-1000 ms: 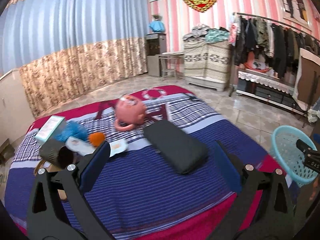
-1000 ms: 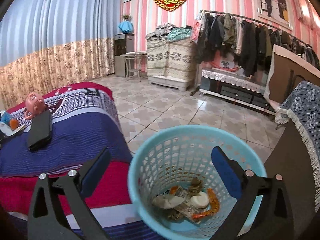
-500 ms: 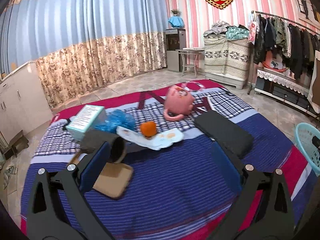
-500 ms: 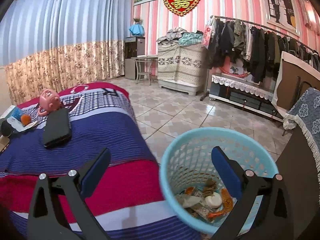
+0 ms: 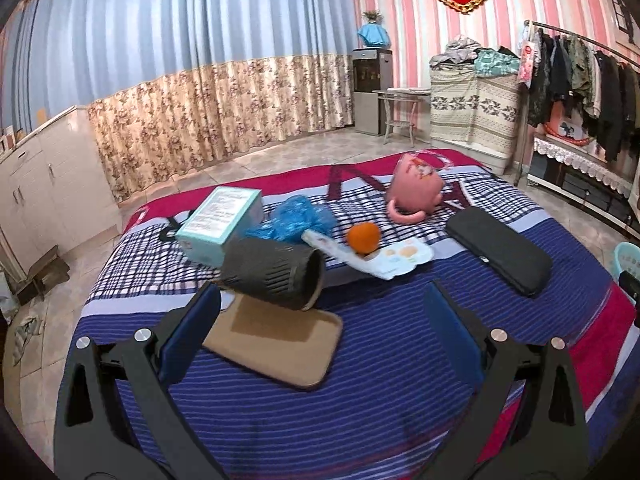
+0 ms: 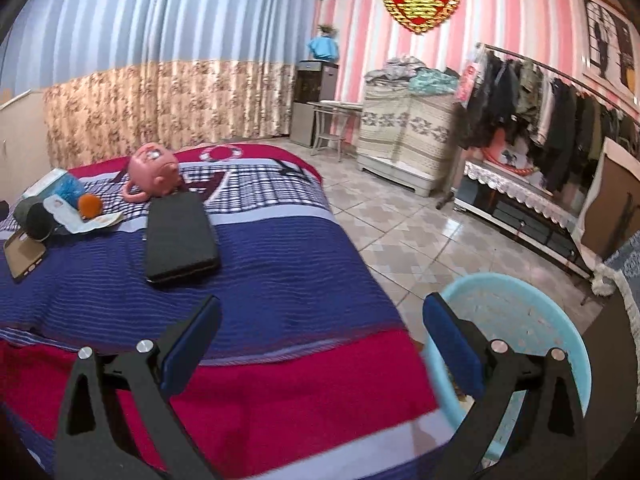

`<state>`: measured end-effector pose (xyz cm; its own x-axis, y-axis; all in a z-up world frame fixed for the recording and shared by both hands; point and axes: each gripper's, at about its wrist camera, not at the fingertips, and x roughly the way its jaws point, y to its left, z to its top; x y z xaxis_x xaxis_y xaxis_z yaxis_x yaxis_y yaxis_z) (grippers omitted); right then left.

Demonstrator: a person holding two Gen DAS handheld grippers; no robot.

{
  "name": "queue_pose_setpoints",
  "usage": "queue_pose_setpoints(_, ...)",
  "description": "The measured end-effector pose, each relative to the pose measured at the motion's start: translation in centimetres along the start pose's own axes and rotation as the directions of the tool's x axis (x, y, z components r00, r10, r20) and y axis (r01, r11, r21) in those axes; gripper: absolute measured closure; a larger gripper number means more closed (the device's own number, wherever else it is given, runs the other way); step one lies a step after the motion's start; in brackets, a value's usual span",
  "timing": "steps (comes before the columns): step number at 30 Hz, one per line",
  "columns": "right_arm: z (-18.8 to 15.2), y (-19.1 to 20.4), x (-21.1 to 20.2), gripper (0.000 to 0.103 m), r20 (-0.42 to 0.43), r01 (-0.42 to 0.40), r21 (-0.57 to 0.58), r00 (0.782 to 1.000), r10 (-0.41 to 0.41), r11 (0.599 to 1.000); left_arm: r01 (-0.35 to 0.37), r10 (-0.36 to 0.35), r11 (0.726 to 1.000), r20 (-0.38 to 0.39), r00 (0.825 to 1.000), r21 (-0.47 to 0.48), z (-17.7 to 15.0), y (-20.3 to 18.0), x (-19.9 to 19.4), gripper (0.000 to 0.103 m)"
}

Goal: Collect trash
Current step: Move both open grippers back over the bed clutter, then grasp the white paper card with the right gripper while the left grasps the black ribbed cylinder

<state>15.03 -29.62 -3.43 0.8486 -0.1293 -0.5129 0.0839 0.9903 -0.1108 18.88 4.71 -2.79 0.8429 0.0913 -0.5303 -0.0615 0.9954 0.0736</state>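
My left gripper [image 5: 320,320] is open above the bed's near side, holding nothing. Just beyond it lie a dark ribbed cup [image 5: 272,274] on its side and a brown flat case [image 5: 276,340]. Farther back are a white wrapper [image 5: 384,258], an orange ball [image 5: 363,237], a blue crumpled bag [image 5: 292,220] and a teal box [image 5: 220,218]. My right gripper [image 6: 320,332] is open over the bed's red edge, with the light blue trash basket [image 6: 520,304] beside its right finger. The same orange ball [image 6: 89,205] and wrapper [image 6: 80,220] show far left.
A pink mug [image 5: 416,194] and a long black case [image 5: 500,254] lie on the striped blanket [image 5: 360,400]. Tiled floor [image 6: 400,232] runs right of the bed. A clothes rack [image 6: 540,120], covered cabinet [image 6: 404,140] and small stool [image 6: 328,128] stand by the pink wall.
Both grippers have swung left. The left view now faces the cup and trash pile closer up; the right view has moved off the basket's inside toward the bed.
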Motion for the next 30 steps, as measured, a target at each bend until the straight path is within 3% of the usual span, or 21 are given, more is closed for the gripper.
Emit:
queue_pose_setpoints(6, 0.4, 3.1, 0.5, 0.005, -0.010, -0.051, -0.052, 0.999, 0.051, 0.997, -0.017, 0.016, 0.998, -0.027, 1.000, -0.053, -1.3, 2.7, 0.6, 0.006)
queue_pose_setpoints(13, 0.0, 6.2, 2.3, 0.005, -0.053, -0.094, -0.099, 0.995, 0.090, 0.991, -0.085, 0.084, 0.996, -0.051, 0.995, -0.020, -2.3, 4.5, 1.7, 0.006)
queue_pose_setpoints(20, 1.8, 9.7, 3.8, 0.005, -0.071, -0.178, -0.114, 0.983, 0.170, 0.977, -0.096, 0.094, 0.995, -0.058, 0.994, -0.031, -2.0, 5.9, 2.6, 0.006)
queue_pose_setpoints(24, 3.4, 14.6, 5.3, 0.005, -0.100, -0.270, -0.197, 0.962, 0.254, 0.943, -0.113, 0.109, 0.992, -0.077, 0.991, -0.049, -2.3, 7.0, 2.8, 0.006)
queue_pose_setpoints(30, 5.0, 22.2, 7.1, 0.005, -0.113, -0.340, -0.315, 0.940, 0.321, 0.886, -0.132, 0.125, 0.988, -0.091, 0.988, -0.074, -2.7, 9.2, 2.7, 0.006)
